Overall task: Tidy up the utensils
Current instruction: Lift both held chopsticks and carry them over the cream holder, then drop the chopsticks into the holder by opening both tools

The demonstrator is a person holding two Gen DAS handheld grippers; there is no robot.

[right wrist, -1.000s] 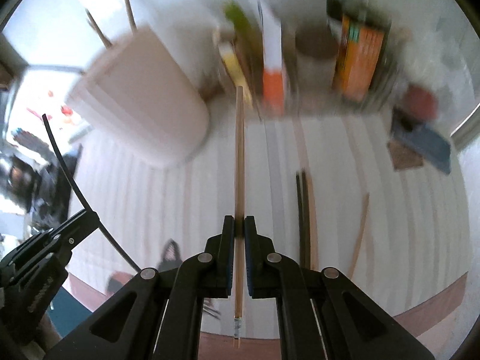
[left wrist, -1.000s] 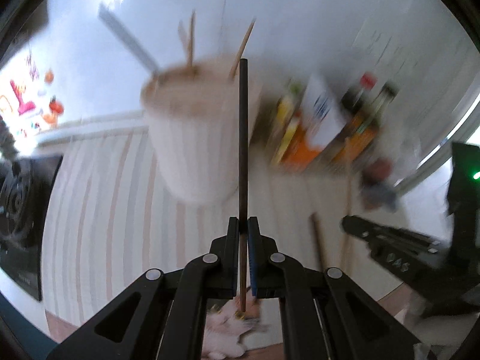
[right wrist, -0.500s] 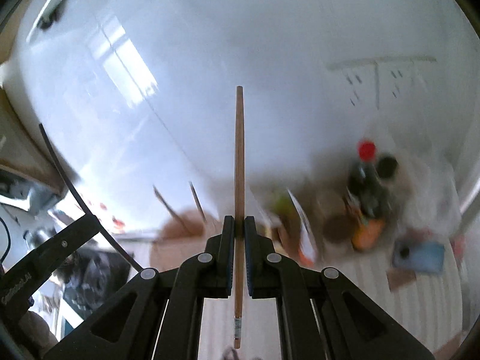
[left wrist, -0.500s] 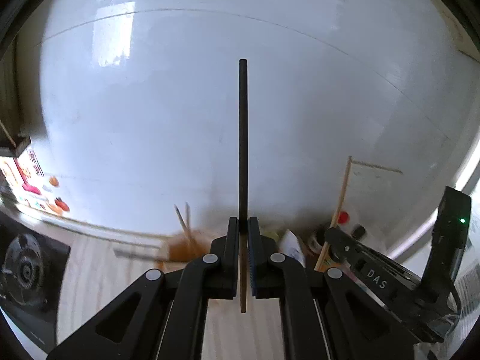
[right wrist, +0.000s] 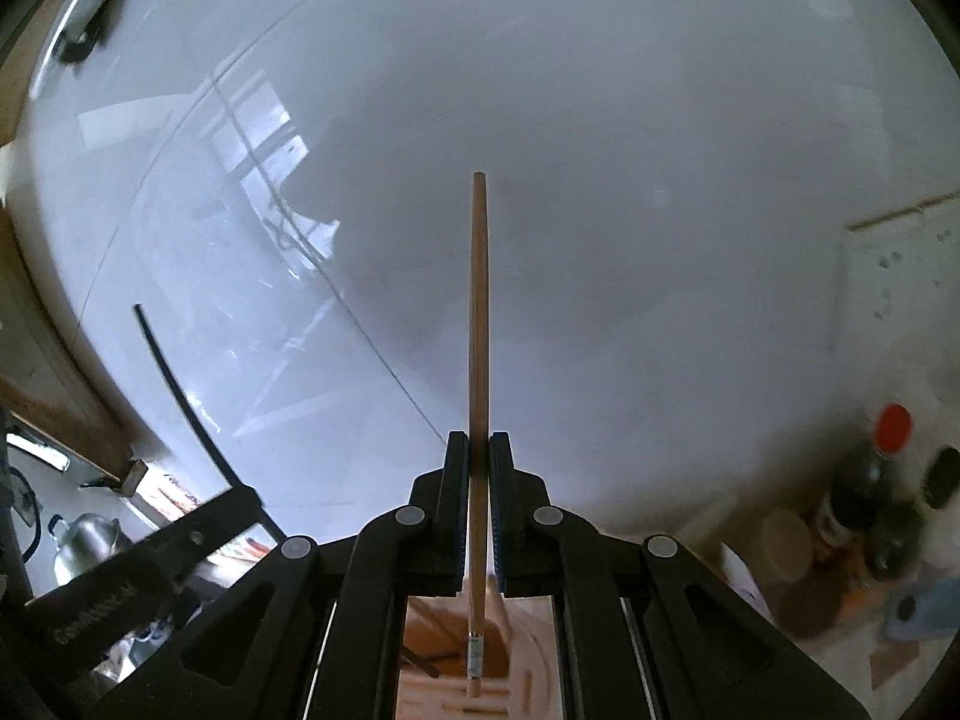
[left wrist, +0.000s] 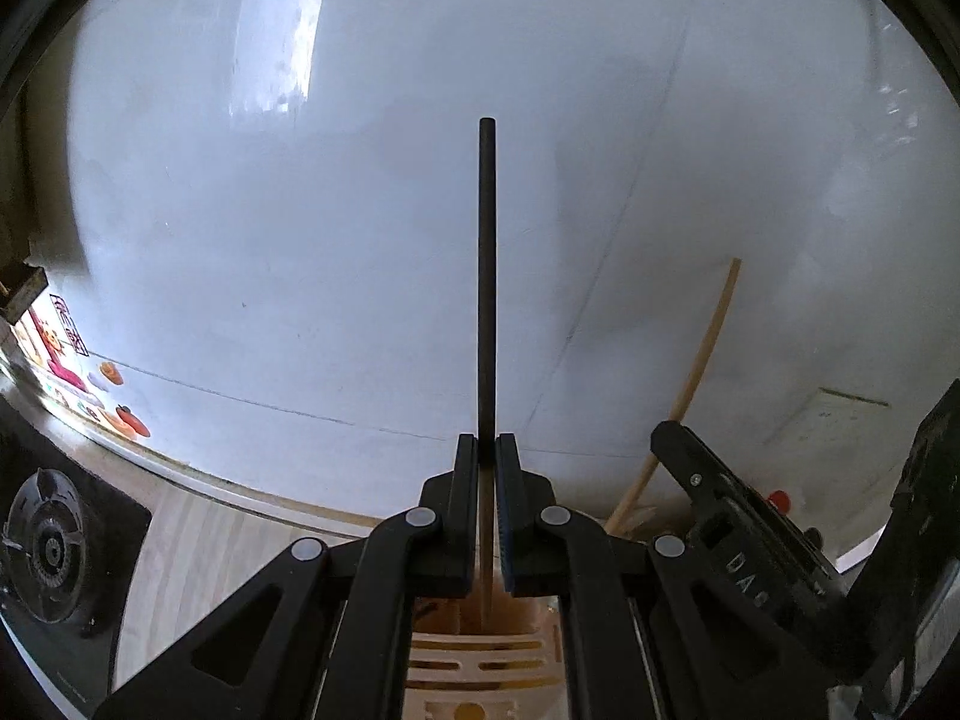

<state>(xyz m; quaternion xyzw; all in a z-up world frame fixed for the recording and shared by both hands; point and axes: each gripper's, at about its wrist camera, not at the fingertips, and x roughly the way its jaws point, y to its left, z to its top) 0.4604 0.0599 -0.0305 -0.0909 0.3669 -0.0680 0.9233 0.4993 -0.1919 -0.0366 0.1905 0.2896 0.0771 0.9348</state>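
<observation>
Your left gripper (left wrist: 486, 450) clamps a black chopstick (left wrist: 486, 276), right gripper (right wrist: 478, 450) a wooden chopstick (right wrist: 478, 324), both upright over the slotted holder (left wrist: 480, 660) at 6 o'clock, neither dropped in yet.

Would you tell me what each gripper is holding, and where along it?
Left gripper: black chopstick, gripped near its lower end. Right gripper: wooden chopstick, likewise.

A glossy white wall (left wrist: 360, 240) fills both views — window light reflects on it. Below lie a pale wooden counter (left wrist: 198, 546), a black gas burner (left wrist: 48, 546), and bottles (right wrist: 870, 492) at right.
</observation>
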